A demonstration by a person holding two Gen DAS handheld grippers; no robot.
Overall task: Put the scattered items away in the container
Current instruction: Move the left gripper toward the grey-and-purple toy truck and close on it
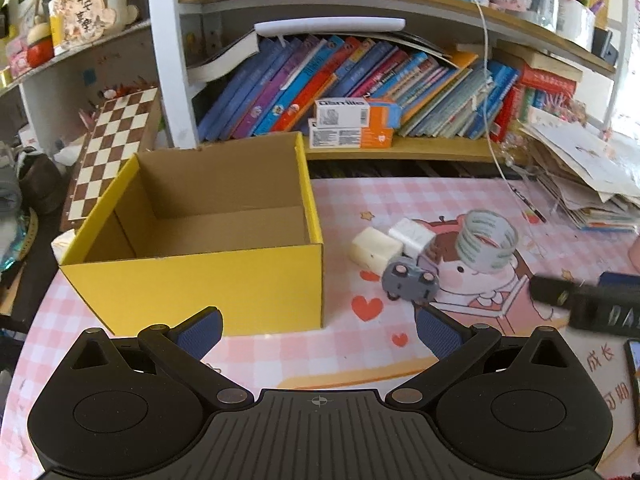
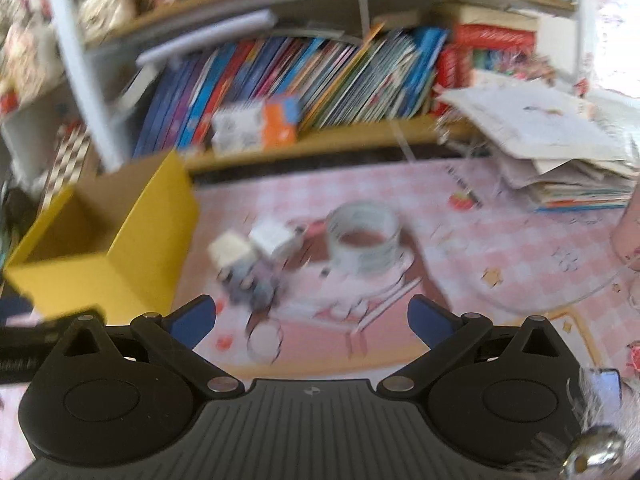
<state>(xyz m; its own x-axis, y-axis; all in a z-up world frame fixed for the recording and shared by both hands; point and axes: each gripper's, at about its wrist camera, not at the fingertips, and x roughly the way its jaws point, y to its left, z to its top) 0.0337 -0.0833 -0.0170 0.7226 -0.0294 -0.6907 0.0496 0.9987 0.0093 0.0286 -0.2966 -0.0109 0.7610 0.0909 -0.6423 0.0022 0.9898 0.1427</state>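
An empty yellow cardboard box (image 1: 192, 280) stands open on the pink checked tablecloth, seen also as the box (image 2: 132, 248) at the left of the blurred right wrist view. To its right lie a cream block (image 1: 376, 249), a white cube (image 1: 412, 234), a grey toy car (image 1: 410, 282) and a roll of clear tape (image 1: 486, 245). The right wrist view shows the tape (image 2: 362, 240), cube (image 2: 272, 236), block (image 2: 230, 250) and car (image 2: 248, 284). My left gripper (image 1: 318, 330) is open, just before the box and car. My right gripper (image 2: 312, 320) is open, short of the items; it appears as the other gripper (image 1: 588, 304) at the left view's right edge.
A bookshelf full of leaning books (image 1: 360, 84) runs behind the table, with small cartons (image 1: 352, 124) on its ledge. A chessboard (image 1: 112, 152) leans left of the box. A stack of papers (image 1: 588, 176) fills the back right. A white cable (image 1: 490, 112) hangs down.
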